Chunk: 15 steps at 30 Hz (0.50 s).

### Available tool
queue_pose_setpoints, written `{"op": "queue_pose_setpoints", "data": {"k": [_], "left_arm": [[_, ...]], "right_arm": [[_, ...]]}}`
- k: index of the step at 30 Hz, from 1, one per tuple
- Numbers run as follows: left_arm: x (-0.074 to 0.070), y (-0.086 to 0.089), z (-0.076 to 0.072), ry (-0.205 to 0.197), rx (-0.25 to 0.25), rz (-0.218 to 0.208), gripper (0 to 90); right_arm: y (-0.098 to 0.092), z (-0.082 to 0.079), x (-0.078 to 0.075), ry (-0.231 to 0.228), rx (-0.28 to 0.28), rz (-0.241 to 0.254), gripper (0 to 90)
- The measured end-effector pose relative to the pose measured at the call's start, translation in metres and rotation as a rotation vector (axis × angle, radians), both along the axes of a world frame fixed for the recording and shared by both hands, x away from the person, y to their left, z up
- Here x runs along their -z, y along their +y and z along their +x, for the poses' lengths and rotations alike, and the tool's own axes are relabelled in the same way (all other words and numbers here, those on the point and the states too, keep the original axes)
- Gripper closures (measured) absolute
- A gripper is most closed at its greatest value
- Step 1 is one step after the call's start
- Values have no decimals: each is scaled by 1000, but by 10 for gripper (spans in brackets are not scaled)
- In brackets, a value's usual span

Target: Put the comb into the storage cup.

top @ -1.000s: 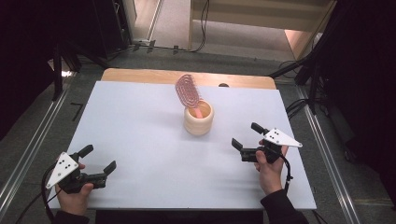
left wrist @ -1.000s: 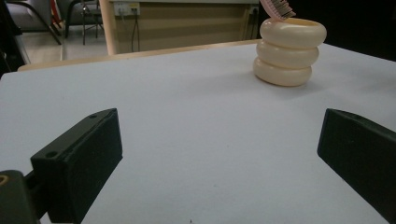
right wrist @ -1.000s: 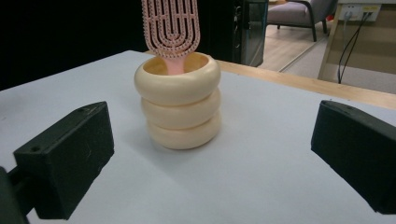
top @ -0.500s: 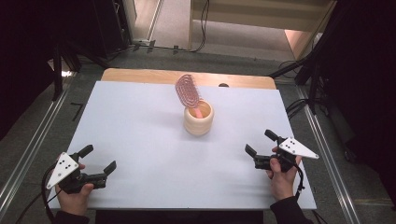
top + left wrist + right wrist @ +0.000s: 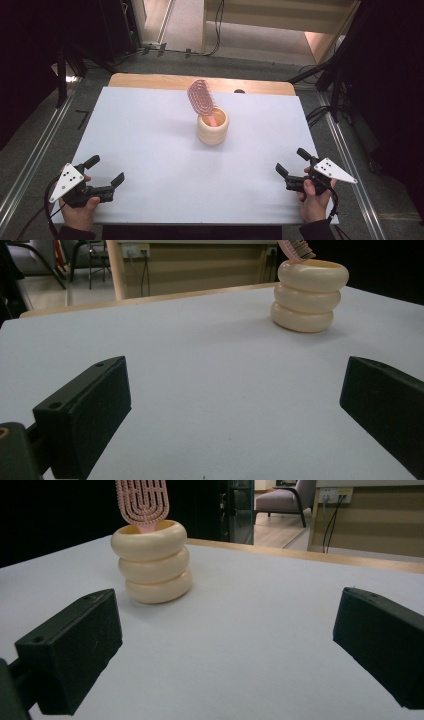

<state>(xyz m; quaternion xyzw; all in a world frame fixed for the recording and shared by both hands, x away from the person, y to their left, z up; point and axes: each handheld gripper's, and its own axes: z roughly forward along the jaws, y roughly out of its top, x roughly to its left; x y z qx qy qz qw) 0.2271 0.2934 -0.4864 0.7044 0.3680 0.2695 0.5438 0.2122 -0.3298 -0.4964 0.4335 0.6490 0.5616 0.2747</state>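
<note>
On the counter (image 5: 150,130) there was one cup (image 5: 212,127), cream, built of three stacked rings, and one pink brush (image 5: 201,97) stood in it. Two tongs were over the counter, the left tongs (image 5: 105,172) and the right tongs (image 5: 291,163), one in each of two hands.

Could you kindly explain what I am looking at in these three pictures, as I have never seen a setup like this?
There is no robot: a person holds a hand-held gripper in each hand at a white table. The high view looks down from above, showing the left gripper and the right gripper near the front edge. The other two pictures come from cameras riding on each gripper, looking out between its black jaws. On the table stands a cream ribbed cup with a pink brush standing in it. Both grippers are open and hold nothing.
</note>
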Motion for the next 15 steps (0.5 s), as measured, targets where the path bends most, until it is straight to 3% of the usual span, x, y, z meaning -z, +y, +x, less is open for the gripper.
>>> {"op": "queue_pose_setpoints", "data": {"k": [15], "left_arm": [[0, 0, 0, -2, 4, -8, 7]], "right_arm": [[-36, -21, 15, 1, 57, -8, 0]]}}
